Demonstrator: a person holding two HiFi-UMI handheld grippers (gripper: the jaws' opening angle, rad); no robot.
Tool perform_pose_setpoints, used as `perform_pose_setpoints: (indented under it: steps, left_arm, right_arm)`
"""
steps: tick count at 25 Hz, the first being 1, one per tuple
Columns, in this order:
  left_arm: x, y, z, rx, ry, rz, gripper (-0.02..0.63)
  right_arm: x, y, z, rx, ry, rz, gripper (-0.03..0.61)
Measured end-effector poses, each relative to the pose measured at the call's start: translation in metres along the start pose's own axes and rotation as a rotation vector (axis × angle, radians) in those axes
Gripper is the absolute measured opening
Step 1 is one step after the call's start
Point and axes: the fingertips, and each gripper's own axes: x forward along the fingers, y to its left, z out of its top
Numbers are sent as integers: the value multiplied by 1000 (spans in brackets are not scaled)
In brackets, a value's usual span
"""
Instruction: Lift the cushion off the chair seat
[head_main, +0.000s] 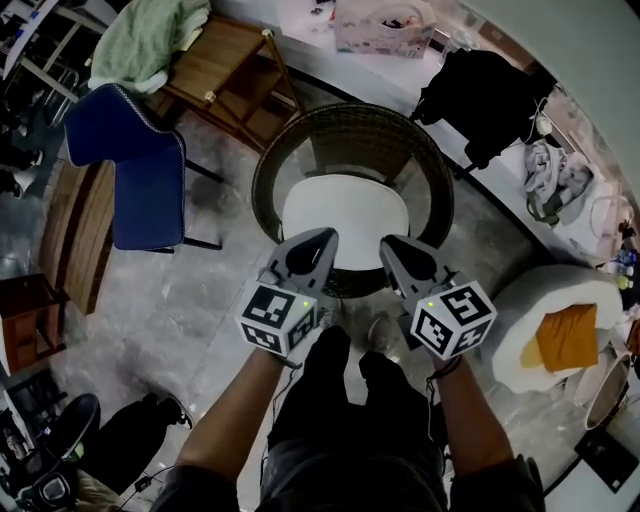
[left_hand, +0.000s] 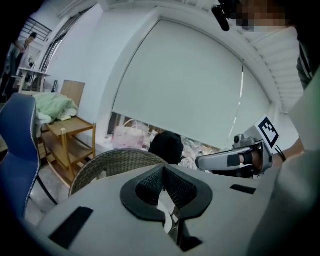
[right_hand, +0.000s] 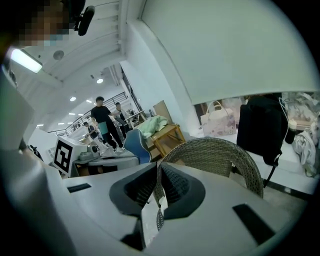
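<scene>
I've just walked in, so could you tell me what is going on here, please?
A person holds a hand-held gripper in each hand over a wicker chair. The left hand-held gripper and the right hand-held gripper are both shut and empty, near the front edge of the white cushion, which lies on the seat, not yet lifted.

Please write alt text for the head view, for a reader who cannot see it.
Seen from above, the left gripper and right gripper, both shut, point toward a white cushion on a round wicker chair. A blue chair stands at the left.
</scene>
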Motion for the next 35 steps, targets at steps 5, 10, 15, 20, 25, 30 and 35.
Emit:
perform_pose_setpoints:
  steps: [5,10,15,20,25,30,35]
  left_arm:
    - [17,17,-51,-54,56,-7,8]
    - [33,31,-98,-90,77,-11,31]
    - [45,44,-149,-143,98,5,79]
    - [47,57,-209,-233,124,37,112]
    - [52,67,-260,-317,151,49,147]
    - [60,68,-306,-410,178,56,161]
    - [66,67,-345,-498,206,66,170]
  right_arm:
    - [23,-17,-48,53,48,-24,9]
    - [46,-29,-94,96,70,-31,11]
    - [63,-49,-142,150,88,-45,12]
    - [70,-68,-199,236,120,-52,98]
    - [74,-89,-250,296,141,-76,117]
    - [78,-108,-294,345,163,-95,124]
    - [78,-126,-331,421,170,-141,129]
